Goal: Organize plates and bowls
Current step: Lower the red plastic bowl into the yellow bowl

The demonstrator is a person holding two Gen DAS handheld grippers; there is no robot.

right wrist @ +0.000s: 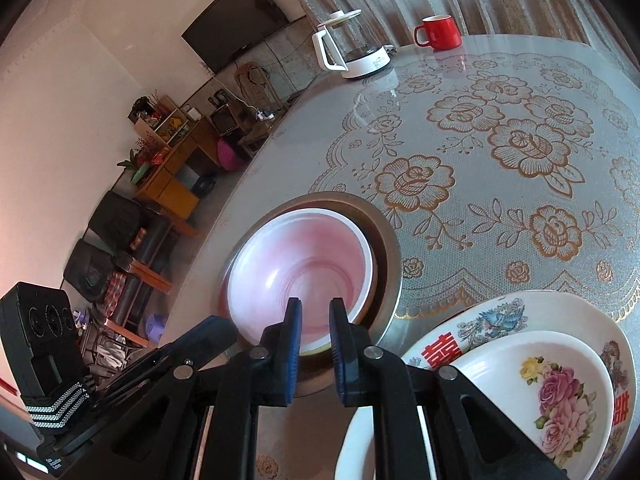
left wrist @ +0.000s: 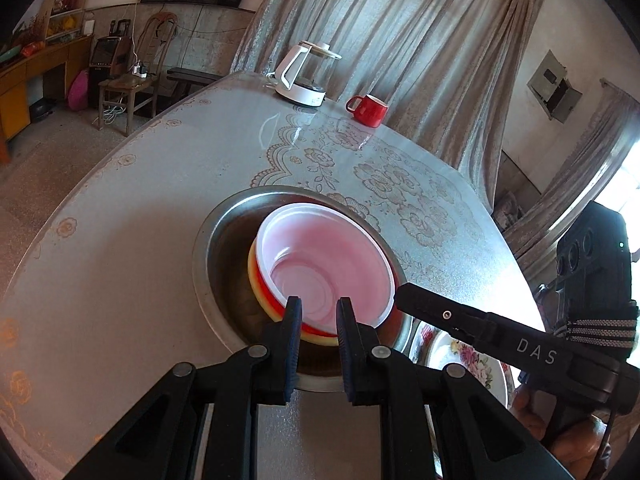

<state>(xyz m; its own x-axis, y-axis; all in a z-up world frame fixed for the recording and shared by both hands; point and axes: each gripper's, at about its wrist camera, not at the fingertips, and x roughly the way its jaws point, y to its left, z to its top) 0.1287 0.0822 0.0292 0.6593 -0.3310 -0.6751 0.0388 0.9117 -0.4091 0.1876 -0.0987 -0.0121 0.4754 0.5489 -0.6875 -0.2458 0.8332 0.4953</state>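
- While both grippers hang over the near edge of the worktop (right wrist: 520, 92), the pink bowl (left wrist: 324, 264) sits inside a yellow bowl (left wrist: 256, 280), with a red rim showing between them, and the stack rests in a wide metal basin (left wrist: 216, 236).
- The left gripper (left wrist: 319, 312) has its fingers (left wrist: 294, 320) parted with a narrow gap, and the near rim of the pink bowl lies in this gap; I cannot tell if the pads touch it.
- The right gripper (right wrist: 315, 312) also has its fingers (right wrist: 295, 320) a little apart, over the near inside of the pink bowl, holding nothing.
- In the left wrist view, the right gripper comes in from the right side, its tip just beside the right rim of the pink bowl.
- To the right of the basin, near the edge, a white flowered bowl (right wrist: 560, 384) lies in a bigger plate (right wrist: 492, 316) with red characters and a blue bird.
- A plain white plate (right wrist: 356, 440) is partly hidden under the right gripper.
- At the far side of the worktop stand a white kettle (right wrist: 352, 46) and a red mug (right wrist: 440, 32), apart from each other.
- The worktop carries a grey cloth with gold flower patterns.
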